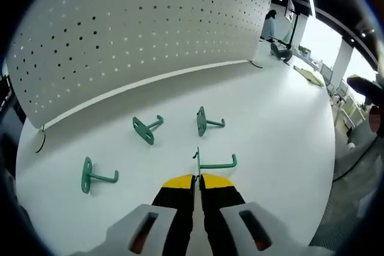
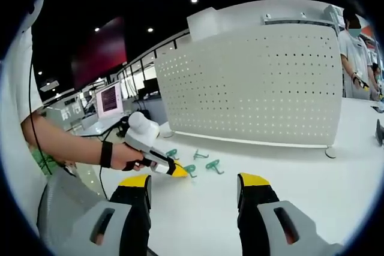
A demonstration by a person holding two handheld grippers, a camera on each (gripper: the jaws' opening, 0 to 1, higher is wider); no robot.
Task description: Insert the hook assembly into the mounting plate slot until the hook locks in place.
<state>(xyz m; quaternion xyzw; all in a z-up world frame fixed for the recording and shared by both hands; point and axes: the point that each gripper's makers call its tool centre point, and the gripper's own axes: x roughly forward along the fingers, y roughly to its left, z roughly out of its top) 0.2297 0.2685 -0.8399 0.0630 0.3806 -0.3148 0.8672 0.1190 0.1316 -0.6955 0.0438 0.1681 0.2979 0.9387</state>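
**Ana:** On the white table (image 1: 288, 124), in front of the pegboard (image 1: 138, 34), I count four green hooks. Which one is in work?

**Ben:** The nearest one. The left gripper (image 1: 197, 179) has its jaws pressed together, and the thin flat plate of the held hook (image 1: 211, 163) stands between the yellow tips. The bent arm of this hook points to the right side of the left gripper view.

**Ana:** So the claw is closed on the hook?

**Ben:** Yes, it seems so. No gap shows between the jaws except the plate edge. The other three hooks (image 1: 147, 129) lie loose on the table, between the gripper and the board.

**Ana:** And the other hand?

**Ben:** The right gripper (image 2: 195, 185) is wide open and holds nothing. It hangs above the table, well apart from the hooks. In its view I see the left gripper (image 2: 177, 171) low at the table, a hand (image 2: 123, 157) around it, and the pegboard (image 2: 252, 82) standing upright behind.

**Ana:** Which step is this, you think?

**Ben:** I judge it is the pick-up, the first step. The hook is not yet at the board.

**Ana:** What does the next move need?

**Ben:** To lift the hook, carry it to the board, turn the plate flat to the holes, and push until it catches. The grip on such a thin edge may slip, so the move should be slow.
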